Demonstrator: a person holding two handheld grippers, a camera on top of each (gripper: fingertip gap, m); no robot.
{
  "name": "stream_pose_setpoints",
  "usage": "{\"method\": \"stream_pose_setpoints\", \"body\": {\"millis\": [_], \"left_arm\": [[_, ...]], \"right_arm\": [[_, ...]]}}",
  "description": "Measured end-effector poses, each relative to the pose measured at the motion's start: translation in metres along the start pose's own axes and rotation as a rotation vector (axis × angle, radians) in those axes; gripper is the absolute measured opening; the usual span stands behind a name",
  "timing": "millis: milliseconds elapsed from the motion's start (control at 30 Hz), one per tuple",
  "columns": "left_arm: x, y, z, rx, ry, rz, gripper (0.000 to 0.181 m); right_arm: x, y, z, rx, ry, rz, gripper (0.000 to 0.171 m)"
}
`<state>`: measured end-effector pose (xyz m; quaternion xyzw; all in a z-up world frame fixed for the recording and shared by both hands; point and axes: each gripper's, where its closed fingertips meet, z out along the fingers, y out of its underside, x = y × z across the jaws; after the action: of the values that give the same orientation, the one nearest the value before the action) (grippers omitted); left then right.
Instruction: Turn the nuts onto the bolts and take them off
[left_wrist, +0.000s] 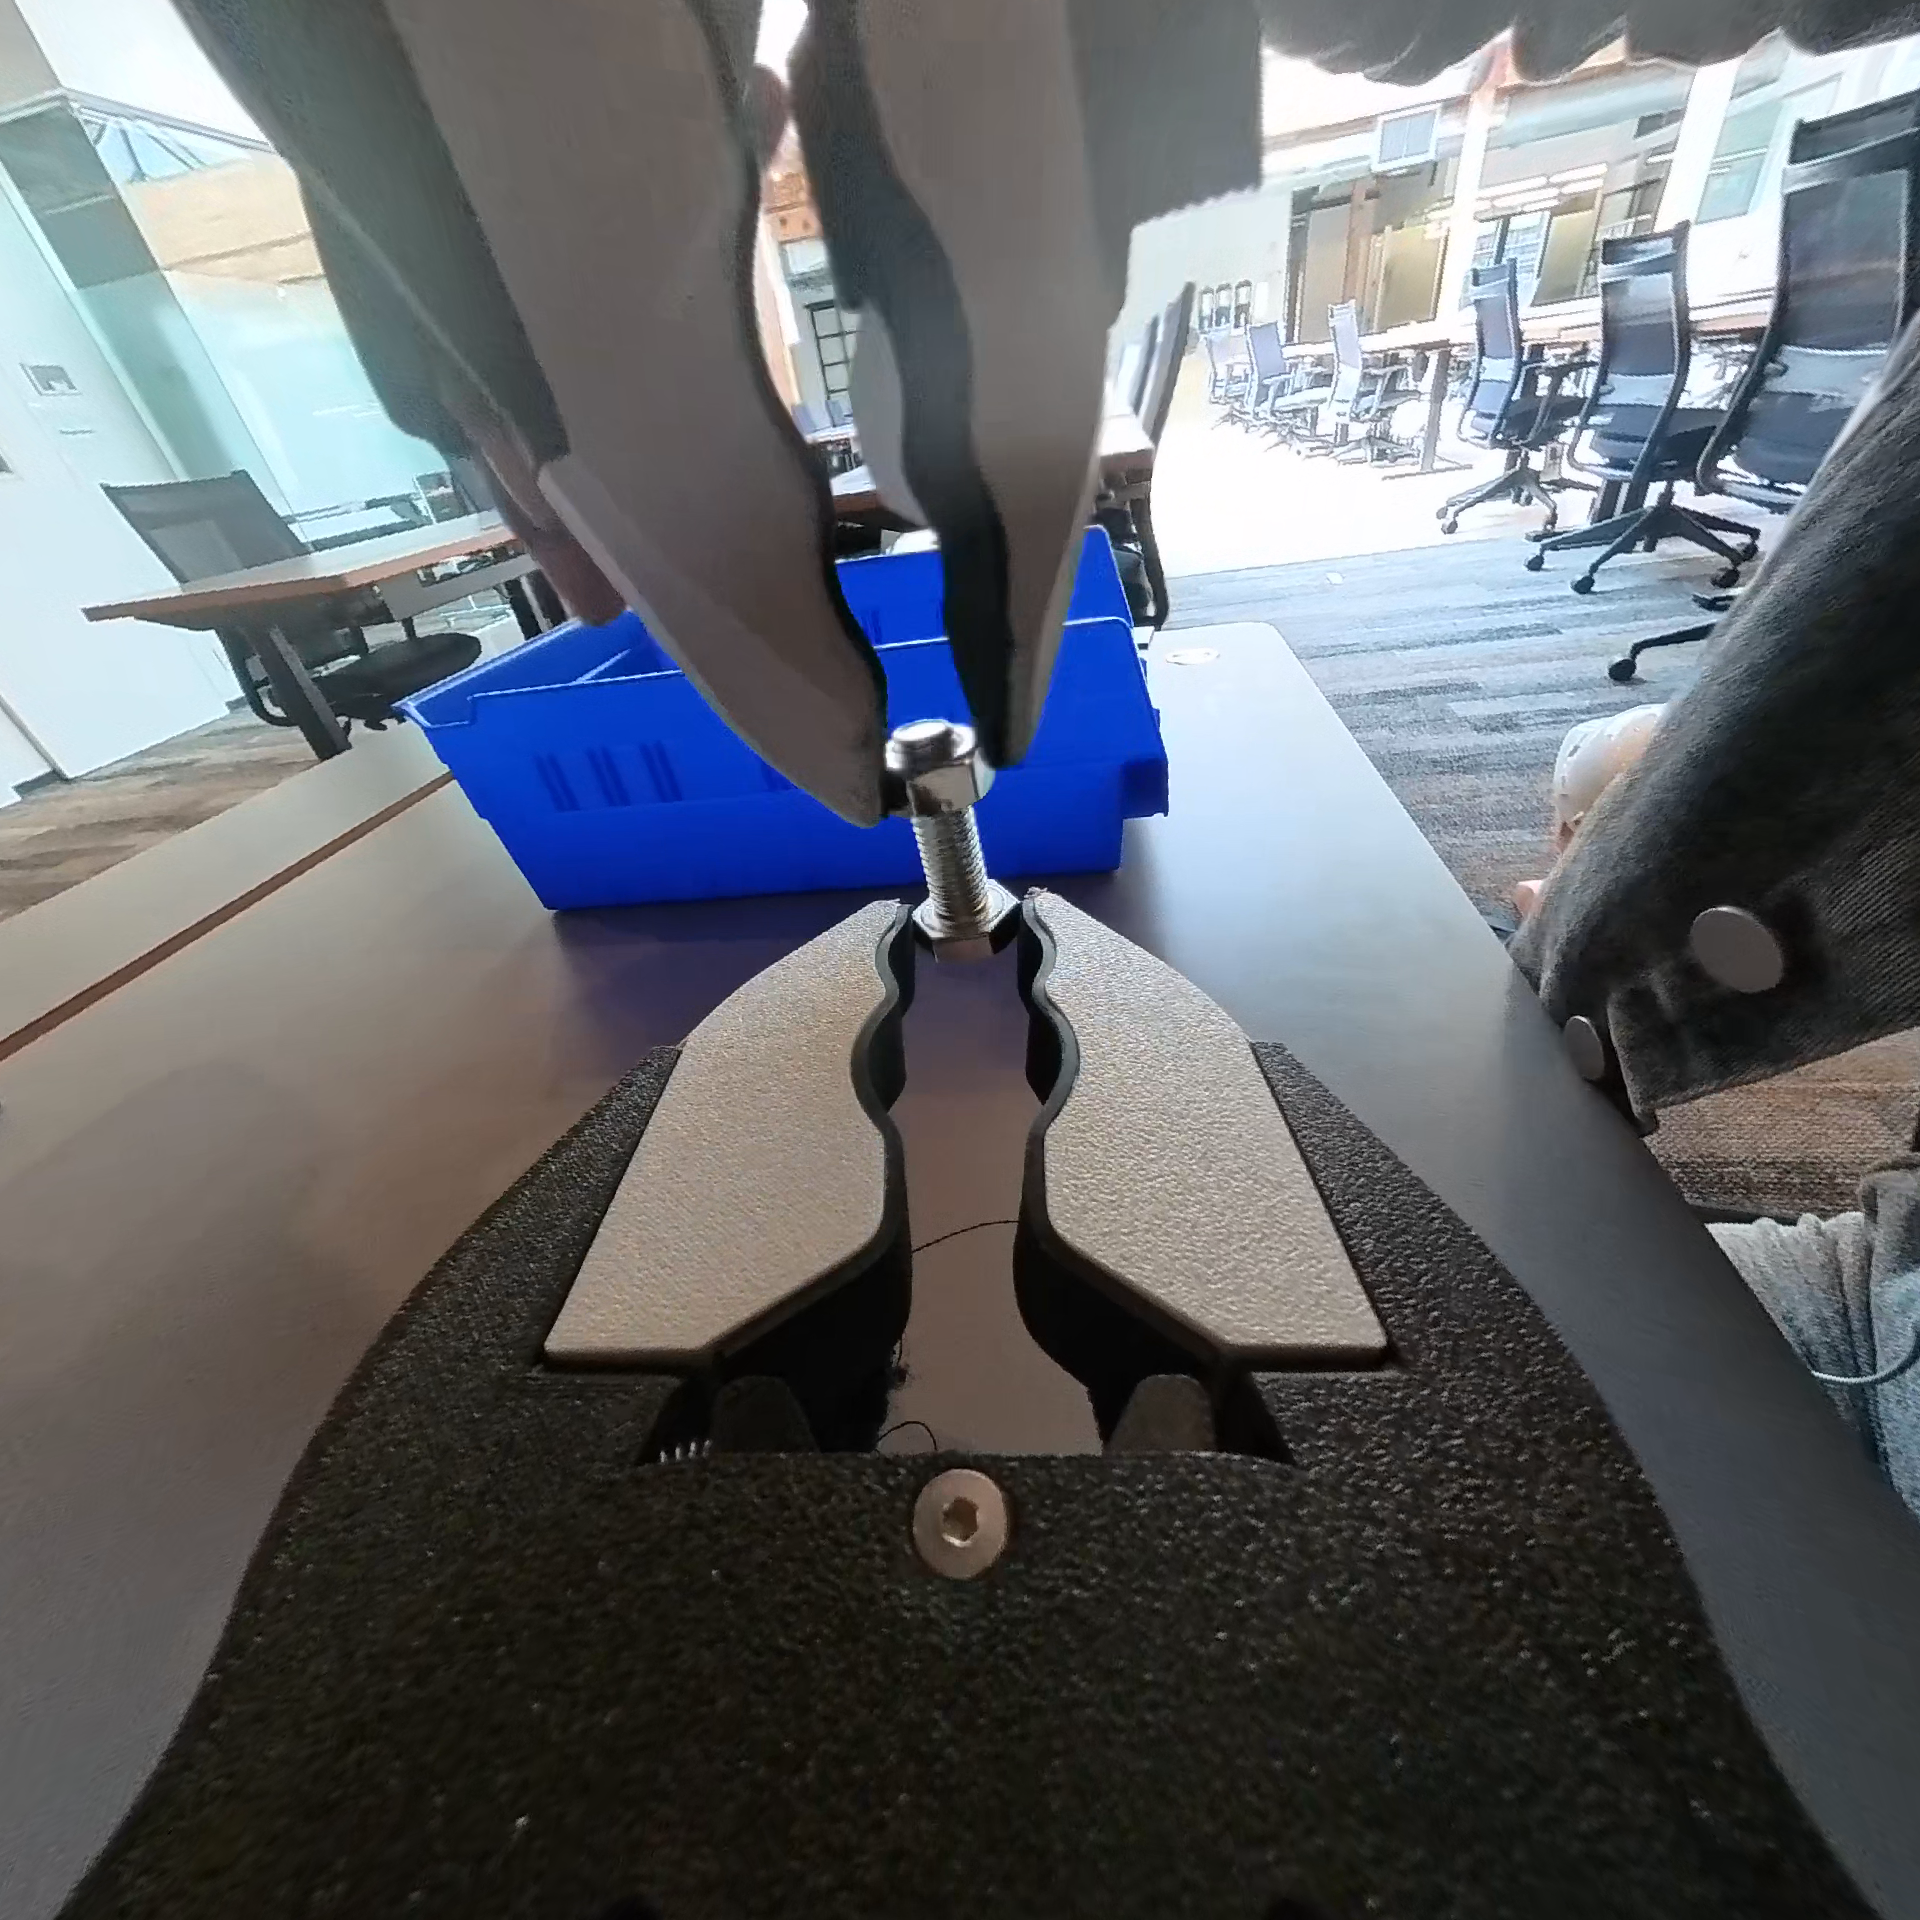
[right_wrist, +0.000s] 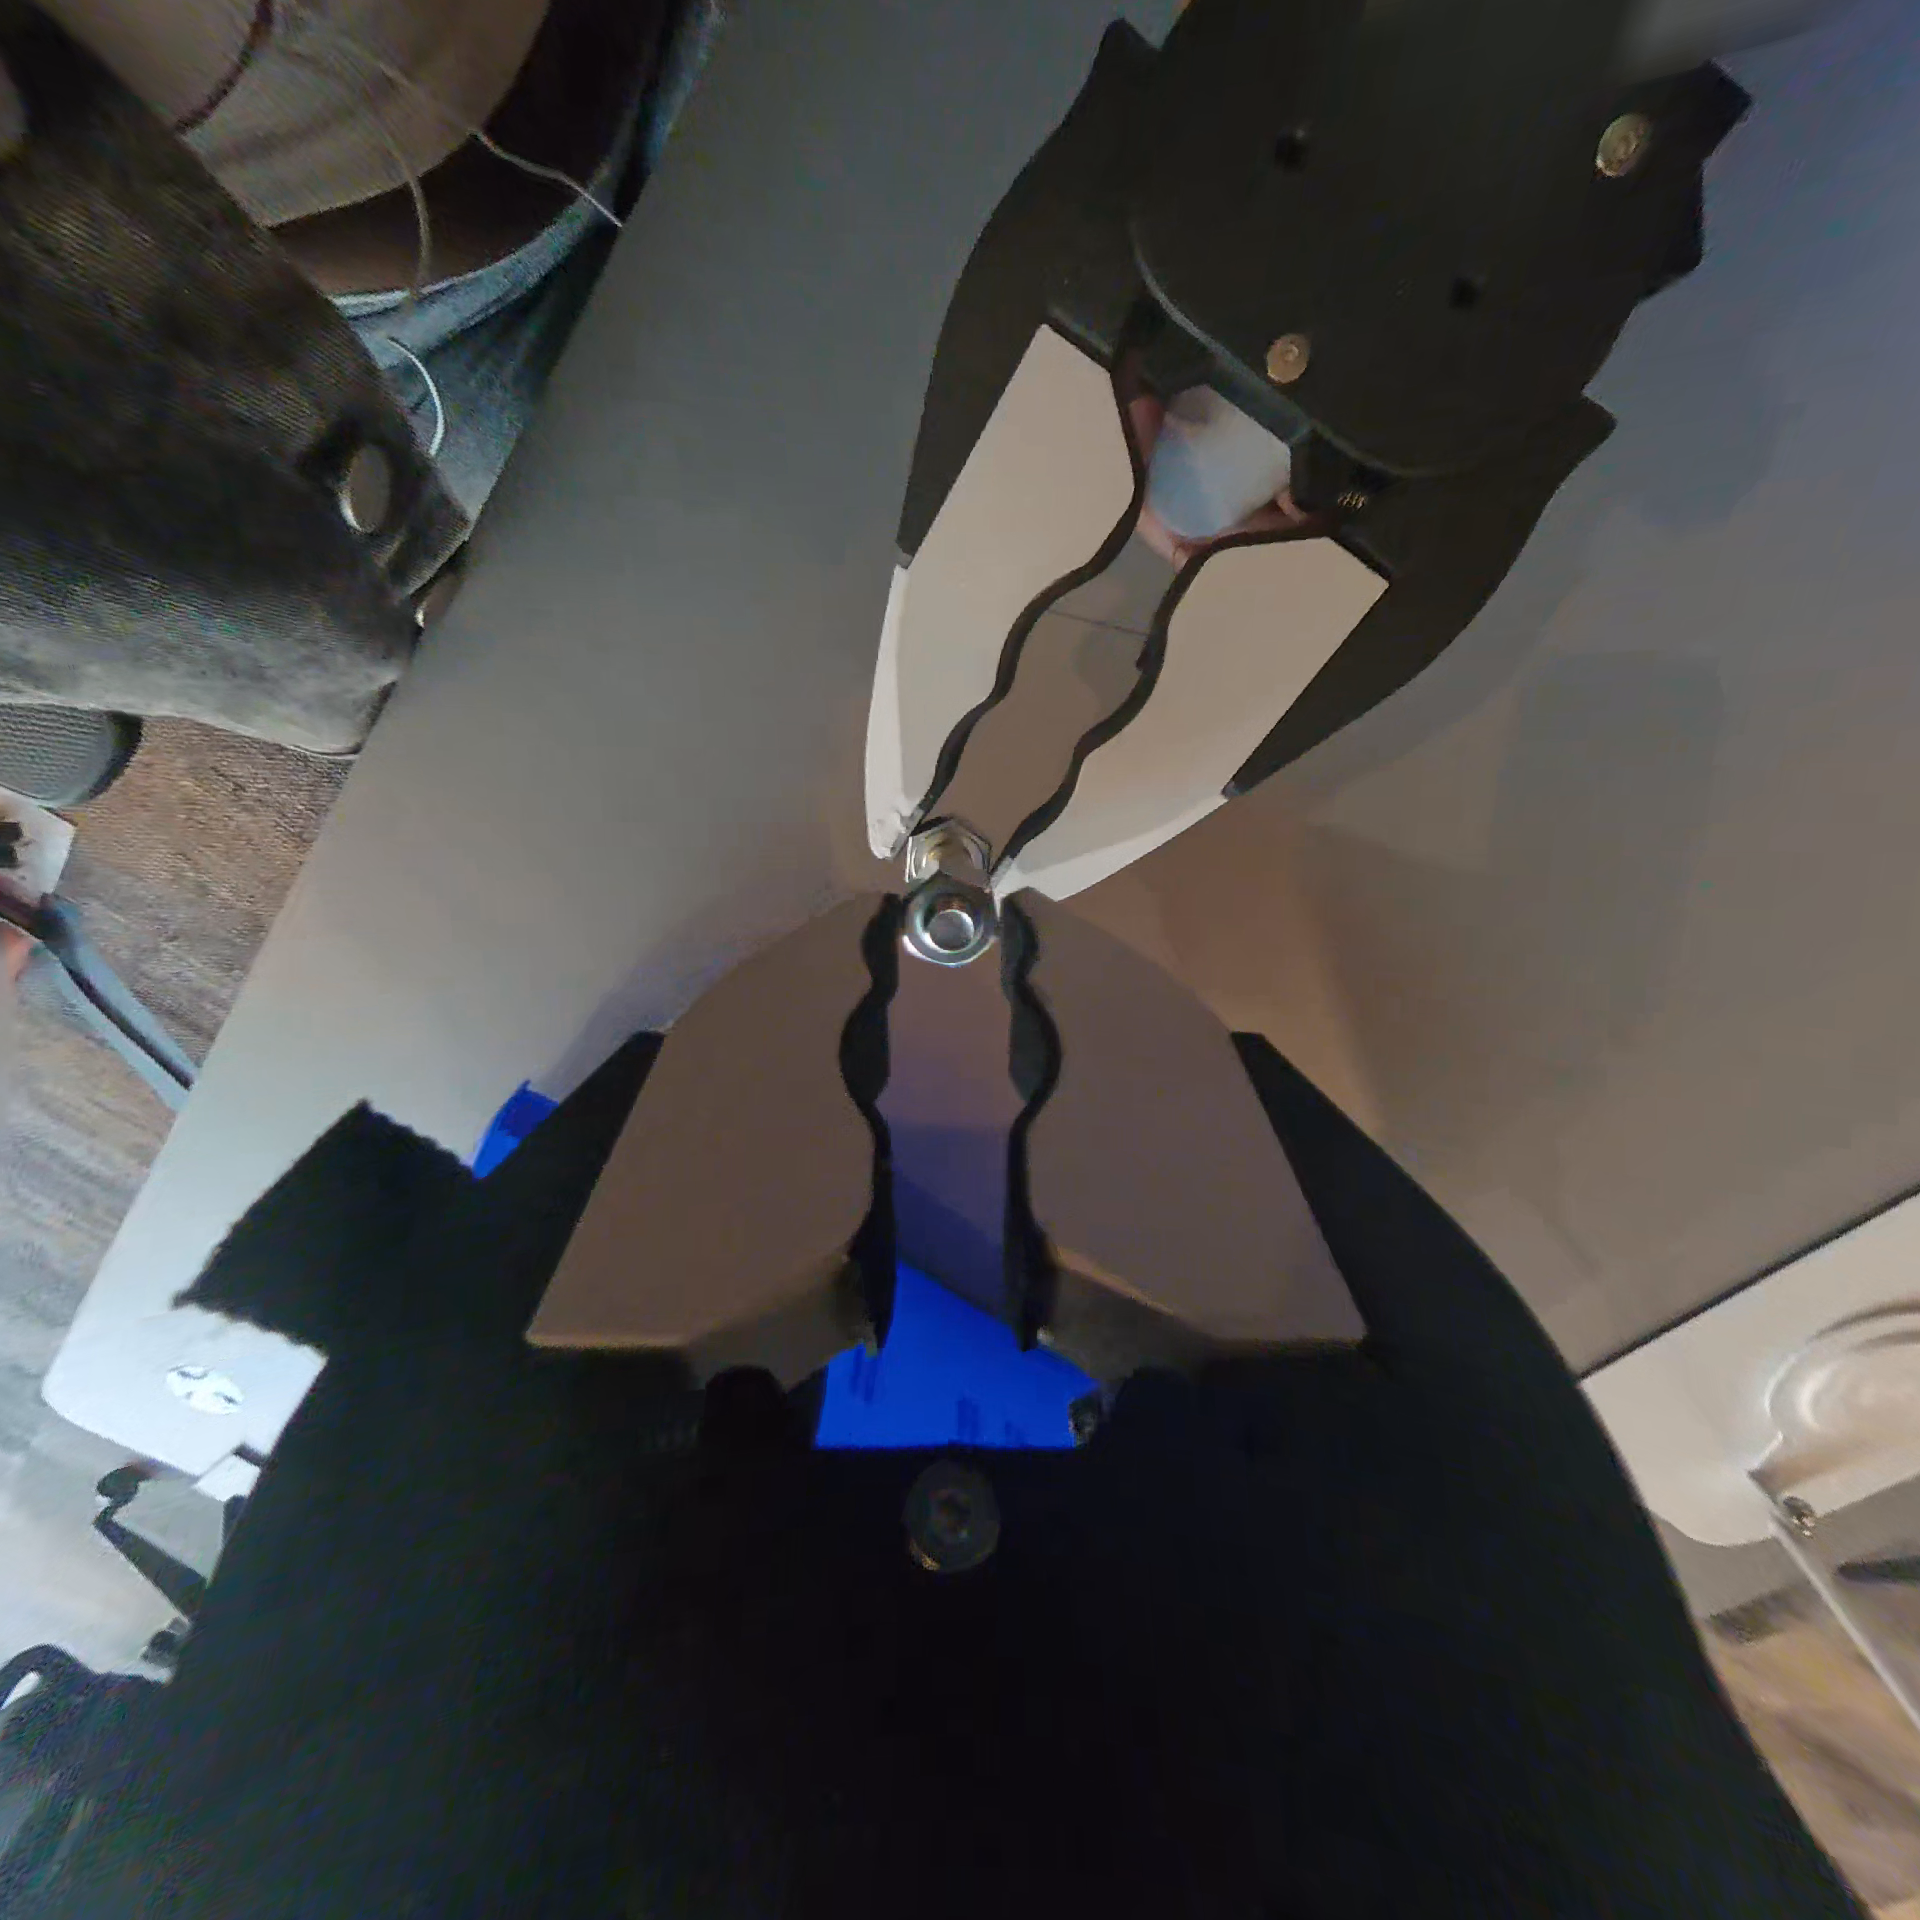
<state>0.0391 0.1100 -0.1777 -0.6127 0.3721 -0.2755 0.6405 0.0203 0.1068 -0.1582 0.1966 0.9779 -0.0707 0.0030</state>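
Over the dark bench (left_wrist: 312, 1039), the left gripper (left_wrist: 961, 930) is clamped on a hex nut (left_wrist: 958, 935) at the bolt's (left_wrist: 940, 821) lower end. The right gripper (left_wrist: 935, 769) reaches down from above and pinches the bolt's head, holding it upright. A blue bin (left_wrist: 727, 790) sits just behind.

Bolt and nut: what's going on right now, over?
Left gripper shut on nut. Right gripper shut on bolt head, upright. Blue bin behind, nothing blocking.

A bright open office: rows of desks (left_wrist: 1403, 348), mesh office chairs (left_wrist: 1652, 405), patterned carpet (left_wrist: 1455, 665), glass partition (left_wrist: 260, 343)
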Motion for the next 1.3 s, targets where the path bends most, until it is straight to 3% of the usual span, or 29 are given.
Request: {"method": "stream_pose_setpoints", "body": {"millis": [233,433,533,633,800,900,1300], "left_arm": [[-0.002,0.0,0.0,-0.004,-0.019,0.004,0.019],[-0.003,0.0,-0.001,-0.005,-0.03,-0.001,0.019],[-0.002,0.001,0.001,-0.014,-0.023,0.012,0.019],[-0.001,0.001,0.001,-0.008,-0.017,0.006,0.019],[0.0,0.001,0.001,-0.01,-0.007,0.01,0.019],[0.001,0.001,0.0,-0.011,0.002,0.007,0.018],[0.004,0.001,0.002,-0.017,0.024,0.012,0.019]], "right_arm": [[0.001,0.001,0.0,-0.013,0.073,0.227,0.018],[0.006,0.0,0.001,0.022,0.151,0.67,0.018],[0.003,0.002,0.002,0.014,0.171,0.738,0.02],[0.004,0.003,0.0,-0.001,0.169,0.609,0.038],[0.0,-0.001,-0.007,-0.018,0.093,0.125,0.032],[0.003,-0.002,-0.005,-0.019,0.078,-0.047,0.027],[-0.003,-0.001,-0.001,-0.046,-0.001,-0.155,0.021]]}}
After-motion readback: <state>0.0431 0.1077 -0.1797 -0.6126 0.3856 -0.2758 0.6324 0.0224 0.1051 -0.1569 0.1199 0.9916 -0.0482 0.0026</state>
